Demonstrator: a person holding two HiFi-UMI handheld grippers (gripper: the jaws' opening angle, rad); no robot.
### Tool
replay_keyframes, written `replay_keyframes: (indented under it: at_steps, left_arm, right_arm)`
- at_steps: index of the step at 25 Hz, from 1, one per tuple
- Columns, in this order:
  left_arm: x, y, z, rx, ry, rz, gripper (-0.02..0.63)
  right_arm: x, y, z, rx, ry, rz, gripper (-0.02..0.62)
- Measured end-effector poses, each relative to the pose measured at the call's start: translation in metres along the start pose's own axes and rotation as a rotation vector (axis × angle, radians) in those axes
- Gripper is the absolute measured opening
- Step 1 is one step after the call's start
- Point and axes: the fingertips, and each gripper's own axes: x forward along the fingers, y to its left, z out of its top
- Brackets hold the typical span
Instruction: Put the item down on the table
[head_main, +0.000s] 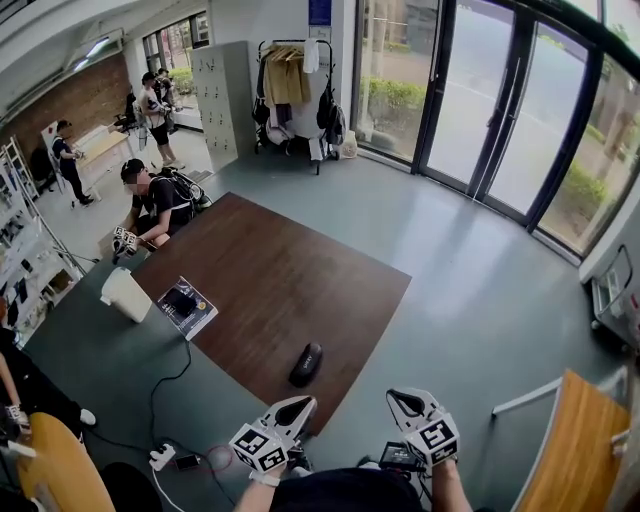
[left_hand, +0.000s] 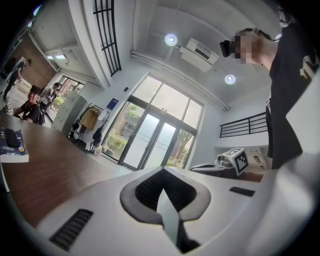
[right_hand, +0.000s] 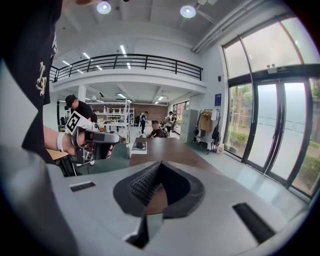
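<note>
A black oblong item (head_main: 306, 364) lies on the brown tabletop (head_main: 280, 280), close to its near corner. My left gripper (head_main: 300, 403) hovers just short of that corner, a little nearer me than the item, its jaws closed together with nothing between them. Level with it on the right, my right gripper (head_main: 397, 396) looks shut and empty too. The left gripper view shows closed fingertips (left_hand: 162, 170) over the brown tabletop (left_hand: 45, 160), with the right gripper (left_hand: 225, 162) beside them. The right gripper view shows its closed tips (right_hand: 161, 162) and the left gripper (right_hand: 95, 142). Neither gripper view shows the item.
A boxed book (head_main: 186, 306) and a white container (head_main: 125, 295) sit at the table's left edge. A person (head_main: 155, 200) sits at the far corner. A power strip (head_main: 163, 457) and cables lie on the floor at my left. A wooden table (head_main: 575, 440) stands at the right.
</note>
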Motion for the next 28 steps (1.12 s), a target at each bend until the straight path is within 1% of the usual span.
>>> replay_keyframes:
  at_steps: [6, 13, 22, 28]
  left_arm:
    - [0.028, -0.044, -0.010, 0.019, 0.023, -0.012, 0.006]
    - [0.041, -0.057, -0.021, 0.035, 0.034, 0.031, 0.006]
    - [0.051, -0.079, -0.032, 0.034, 0.040, 0.034, 0.006]
    - [0.051, -0.082, -0.037, 0.036, 0.047, 0.035, 0.006]
  right_arm:
    - [-0.045, -0.026, -0.015, 0.036, -0.008, -0.027, -0.012]
    - [-0.052, -0.040, -0.034, 0.062, -0.020, 0.015, -0.011]
    - [-0.066, -0.045, -0.044, 0.069, -0.024, 0.034, -0.011]
    - [-0.069, -0.044, -0.046, 0.064, -0.033, 0.035, -0.011]
